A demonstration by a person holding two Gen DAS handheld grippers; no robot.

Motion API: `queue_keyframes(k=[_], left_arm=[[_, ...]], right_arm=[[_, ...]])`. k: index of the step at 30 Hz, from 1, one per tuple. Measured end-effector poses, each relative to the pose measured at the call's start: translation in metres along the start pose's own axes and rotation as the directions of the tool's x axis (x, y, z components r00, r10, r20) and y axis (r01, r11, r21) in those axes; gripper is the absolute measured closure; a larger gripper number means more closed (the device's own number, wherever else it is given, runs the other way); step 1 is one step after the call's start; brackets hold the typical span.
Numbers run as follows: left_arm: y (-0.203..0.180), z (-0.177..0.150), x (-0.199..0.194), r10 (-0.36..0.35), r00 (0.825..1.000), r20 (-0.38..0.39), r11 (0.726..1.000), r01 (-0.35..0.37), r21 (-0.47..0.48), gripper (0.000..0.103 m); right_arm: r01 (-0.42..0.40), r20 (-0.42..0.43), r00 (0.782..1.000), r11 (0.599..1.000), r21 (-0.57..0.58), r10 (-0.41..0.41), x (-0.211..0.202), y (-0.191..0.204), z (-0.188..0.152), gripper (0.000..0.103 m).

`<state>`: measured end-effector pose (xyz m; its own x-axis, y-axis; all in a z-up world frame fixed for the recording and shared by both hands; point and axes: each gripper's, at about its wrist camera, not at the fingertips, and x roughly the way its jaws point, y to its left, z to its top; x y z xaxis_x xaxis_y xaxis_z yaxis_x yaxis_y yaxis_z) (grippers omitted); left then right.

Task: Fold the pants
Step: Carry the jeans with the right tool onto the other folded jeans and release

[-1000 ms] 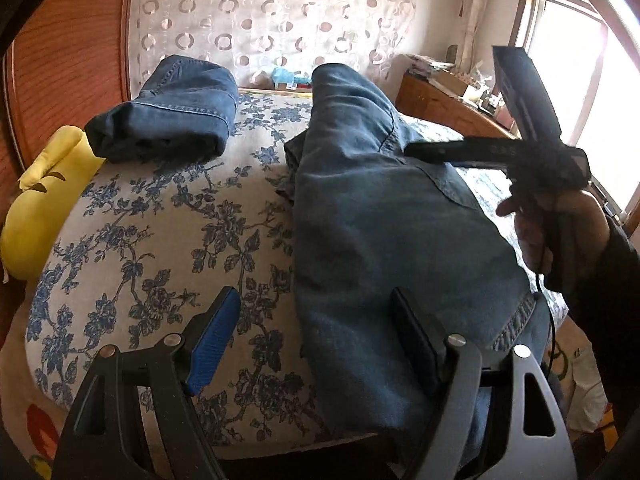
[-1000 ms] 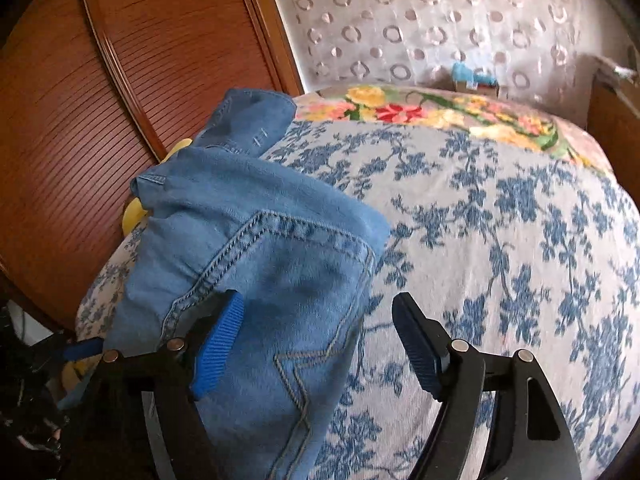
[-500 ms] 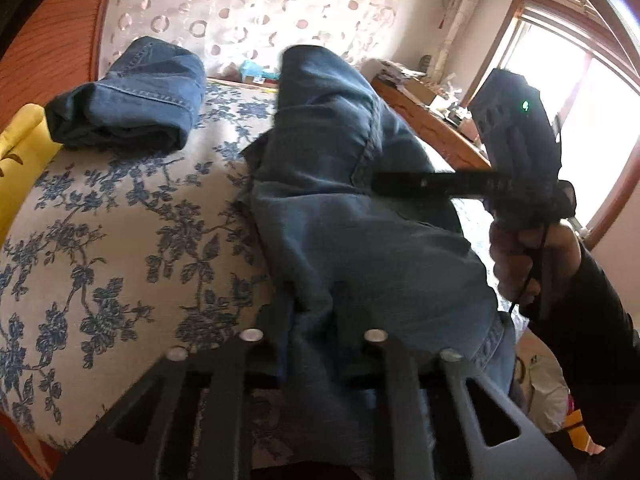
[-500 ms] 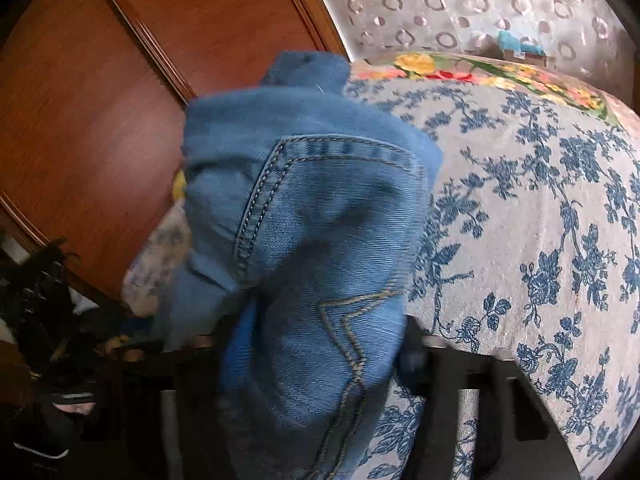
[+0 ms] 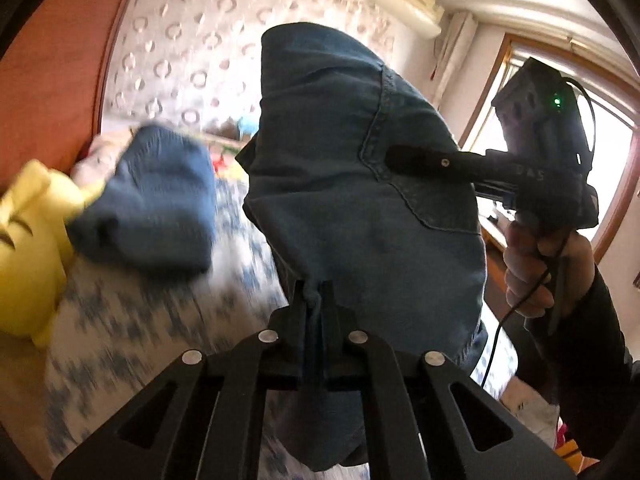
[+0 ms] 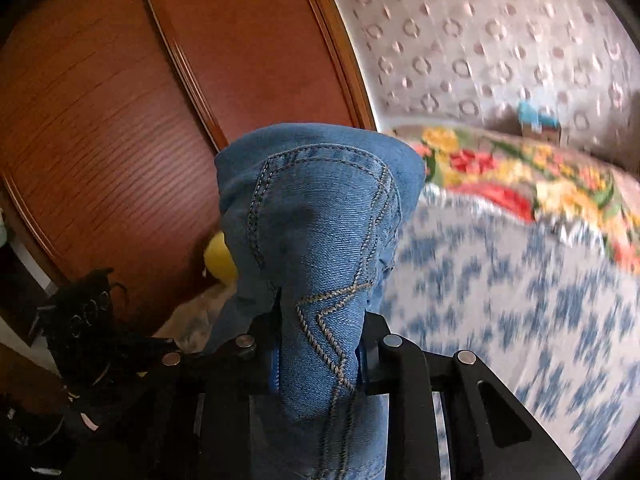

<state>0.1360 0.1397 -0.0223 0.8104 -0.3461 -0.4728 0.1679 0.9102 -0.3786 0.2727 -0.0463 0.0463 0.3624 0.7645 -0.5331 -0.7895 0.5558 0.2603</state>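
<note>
The jeans [image 5: 360,184] are hanging in the air above the bed [image 5: 132,340], lifted clear of the floral cover, with the denim draping up and away from both grippers. In the right wrist view the jeans [image 6: 320,232] are showing a back pocket with zigzag stitching, bunched into a tall hump right in front of the camera.

The left gripper [image 5: 316,300] is pinching a gathered edge of the fabric, its jaws drawn almost together with only a thin fold of denim between them. The right gripper [image 6: 318,356] is clamping a thicker wad of the pocket area, its jaws closed in on the cloth from either side, blue pads just showing at the edges. From the left wrist view the right gripper [image 5: 404,158] is reaching in from the right, its tip lying against the jeans near the pocket seam, while the person's right hand [image 5: 540,264] is gripping its handle.

A second, folded pair [image 5: 156,200] is lying on the bed to the left, blurred, touching a yellow cushion [image 5: 28,248]. A wooden wardrobe [image 6: 120,120] is standing beside the bed, and a patterned curtain [image 6: 500,48] is hanging behind it.
</note>
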Motion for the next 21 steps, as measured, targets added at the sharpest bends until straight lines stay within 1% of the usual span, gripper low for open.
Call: queue_keyframes(k=[3, 4, 7, 9, 12, 13, 14, 15, 16, 17, 18, 20, 21], left_arm=[[0.006, 0.032, -0.012, 0.012, 0.998, 0.066, 1.000, -0.013, 0.014, 0.097], [0.008, 0.037, -0.016, 0.020, 0.996, 0.083, 1.000, -0.021, 0.019, 0.097], [0.023, 0.062, -0.033, 0.070, 0.988, 0.140, 0.997, -0.074, 0.022, 0.097], [0.034, 0.074, -0.042, 0.109, 0.981, 0.163, 0.994, -0.113, 0.015, 0.097], [0.061, 0.090, -0.064, 0.185, 0.963, 0.198, 0.982, -0.189, 0.000, 0.097], [0.069, 0.096, -0.070, 0.214, 0.954, 0.209, 0.976, -0.218, -0.005, 0.097], [0.076, 0.101, -0.074, 0.240, 0.946, 0.219, 0.970, -0.243, -0.011, 0.097], [0.084, 0.106, -0.079, 0.263, 0.938, 0.225, 0.964, -0.266, -0.016, 0.097], [0.092, 0.110, -0.078, 0.284, 0.932, 0.224, 0.958, -0.287, -0.019, 0.097], [0.100, 0.114, -0.074, 0.307, 0.927, 0.216, 0.950, -0.310, -0.019, 0.097], [0.105, 0.117, -0.067, 0.320, 0.925, 0.205, 0.946, -0.323, -0.018, 0.097], [0.122, 0.120, -0.039, 0.337, 0.930, 0.147, 0.941, -0.338, -0.022, 0.097], [0.133, 0.118, -0.020, 0.344, 0.934, 0.100, 0.939, -0.343, -0.024, 0.097]], right_arm=[[-0.008, 0.035, 0.999, 0.999, -0.038, 0.009, -0.005, 0.010, 0.031, 0.076], [-0.014, 0.051, 0.999, 0.999, -0.046, 0.016, -0.006, 0.014, 0.040, 0.076], [-0.046, 0.081, 0.995, 0.996, -0.073, 0.052, 0.007, 0.026, 0.069, 0.076], [-0.095, 0.093, 0.990, 0.993, -0.075, 0.101, 0.023, 0.034, 0.086, 0.076], [-0.180, 0.102, 0.977, 0.982, -0.060, 0.186, 0.052, 0.042, 0.107, 0.076], [-0.226, 0.104, 0.968, 0.973, -0.039, 0.229, 0.065, 0.043, 0.113, 0.076], [-0.283, 0.108, 0.953, 0.959, -0.023, 0.283, 0.077, 0.043, 0.117, 0.076], [-0.321, 0.116, 0.940, 0.947, -0.010, 0.320, 0.089, 0.041, 0.120, 0.076], [-0.349, 0.124, 0.930, 0.937, 0.003, 0.346, 0.102, 0.038, 0.121, 0.076], [-0.362, 0.128, 0.926, 0.932, 0.023, 0.356, 0.114, 0.032, 0.121, 0.076], [-0.363, 0.128, 0.926, 0.931, 0.045, 0.355, 0.126, 0.025, 0.117, 0.076], [-0.327, 0.098, 0.943, 0.940, 0.102, 0.318, 0.161, 0.004, 0.107, 0.074], [-0.288, 0.067, 0.957, 0.950, 0.120, 0.281, 0.177, -0.004, 0.102, 0.071]])
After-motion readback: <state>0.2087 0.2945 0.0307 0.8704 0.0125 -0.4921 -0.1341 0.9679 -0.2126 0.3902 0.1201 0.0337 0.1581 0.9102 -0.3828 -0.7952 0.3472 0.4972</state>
